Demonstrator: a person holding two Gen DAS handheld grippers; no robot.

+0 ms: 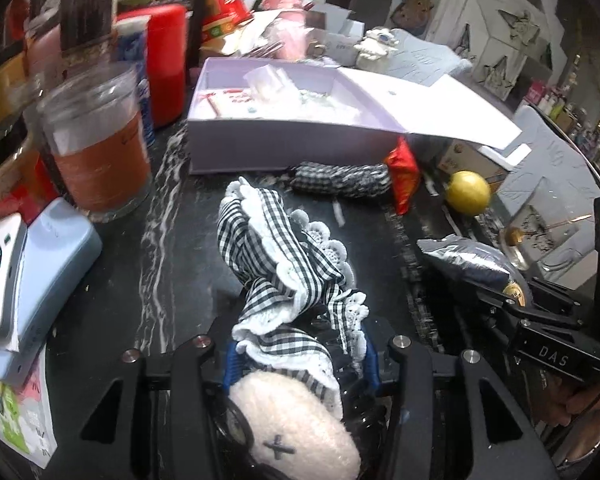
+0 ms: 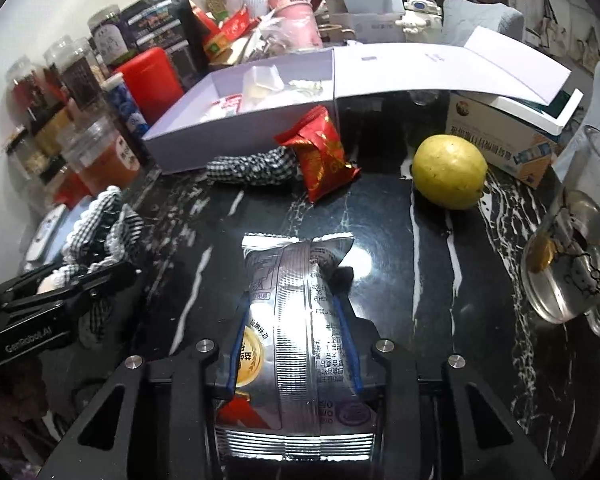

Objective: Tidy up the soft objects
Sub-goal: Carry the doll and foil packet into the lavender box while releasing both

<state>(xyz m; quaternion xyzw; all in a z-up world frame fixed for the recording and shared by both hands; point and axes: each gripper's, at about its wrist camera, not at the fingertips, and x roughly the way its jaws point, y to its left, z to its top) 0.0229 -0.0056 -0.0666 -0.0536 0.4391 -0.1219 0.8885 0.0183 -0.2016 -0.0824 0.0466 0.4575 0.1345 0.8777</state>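
While the box [image 1: 268, 148] at the back of the dark marble counter [image 2: 380, 240] stands with its lid thrown open, both claws are loaded and nothing they carry has reached it yet. The left claw [image 1: 300, 356] is closed on a soft toy [image 1: 300, 428] with a white fuzzy head, dressed in black-and-white checked cloth [image 1: 276, 248] with lace trim; the cloth drapes forward over the counter, and the toy sits between the blue pads. The right claw [image 2: 296, 344] is closed on a silver foil packet [image 2: 300, 320], squeezed at its sides, its far end lying on or just above the counter.

The task seems to be at an early or middle stage. The box already holds a few pale things, but what they are is hard to make out. Still loose on the counter, just in front of the box, lie a rolled checked cloth [image 2: 252, 168] and a red foil packet [image 2: 320, 156] that leans against the box wall. A yellow-green fruit [image 2: 448, 172] sits to the right, well apart from both claws. Whether it counts among the soft things is unclear.

The toy's body is hidden under its dress and behind the claw frame, and the near end of the silver packet is cut off below the claw. The jars [image 1: 96, 148] on the left are blurred, their labels unreadable. A hand is barely visible at the lower right edge of the left view.
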